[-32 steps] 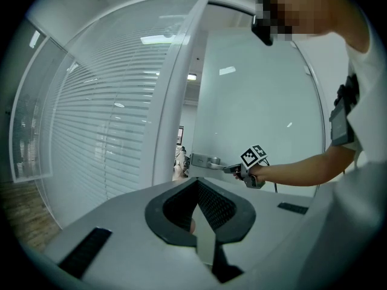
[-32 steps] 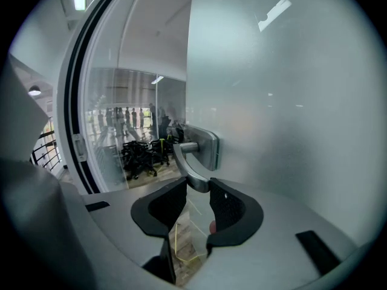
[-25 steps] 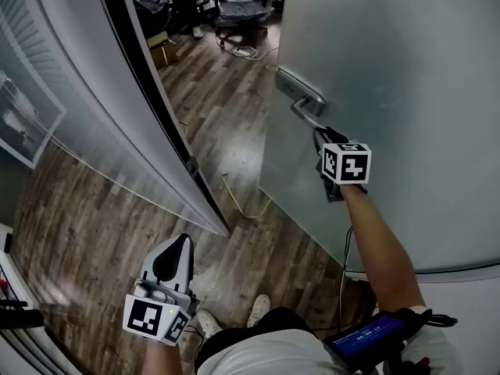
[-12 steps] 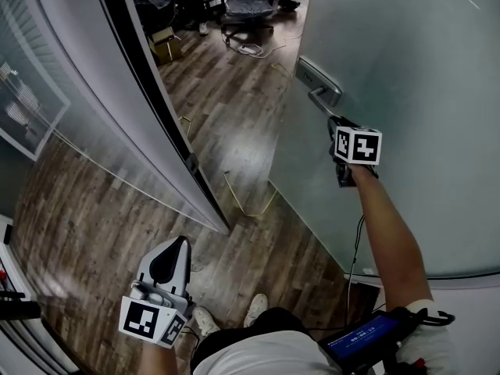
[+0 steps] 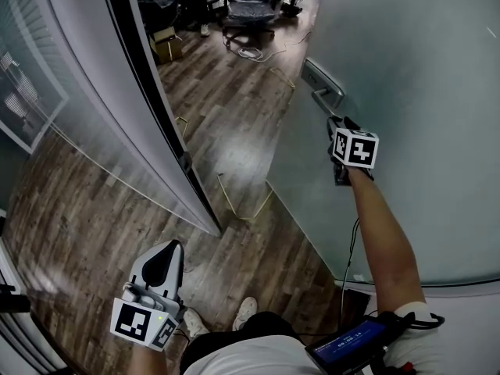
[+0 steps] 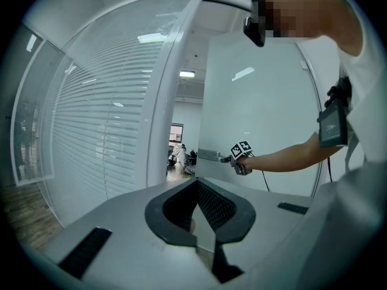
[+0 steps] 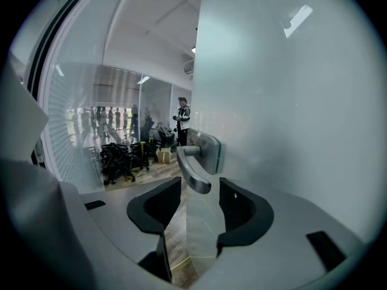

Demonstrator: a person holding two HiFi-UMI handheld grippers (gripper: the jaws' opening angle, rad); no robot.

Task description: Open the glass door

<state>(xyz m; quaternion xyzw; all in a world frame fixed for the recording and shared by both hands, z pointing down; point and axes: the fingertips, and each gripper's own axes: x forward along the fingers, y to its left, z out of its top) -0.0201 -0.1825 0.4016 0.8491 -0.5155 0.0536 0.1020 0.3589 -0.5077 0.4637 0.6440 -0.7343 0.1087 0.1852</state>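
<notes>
The frosted glass door [image 5: 406,92] stands swung open at the right, with a metal lever handle [image 5: 323,97] on its plate. My right gripper [image 5: 336,125] sits just below the handle. In the right gripper view the lever [image 7: 192,173] ends at the mouth of the right gripper [image 7: 199,193]. Its jaws have just been opening and stand open, with neither pad touching the lever. My left gripper [image 5: 168,250] hangs low at the bottom left, far from the door. Seen in its own view, the left gripper [image 6: 198,185] is shut on nothing.
A glass partition with blinds [image 5: 78,123] and a dark door frame [image 5: 144,92] run along the left. Beyond the doorway are office chairs [image 5: 244,8], a cardboard box [image 5: 166,47] and a cable on the wood floor [image 5: 250,51]. A person [image 7: 181,121] stands far inside.
The door and its handle have shifted to the right and further away, and my right gripper has gone along with them. The left gripper has hardly moved.
</notes>
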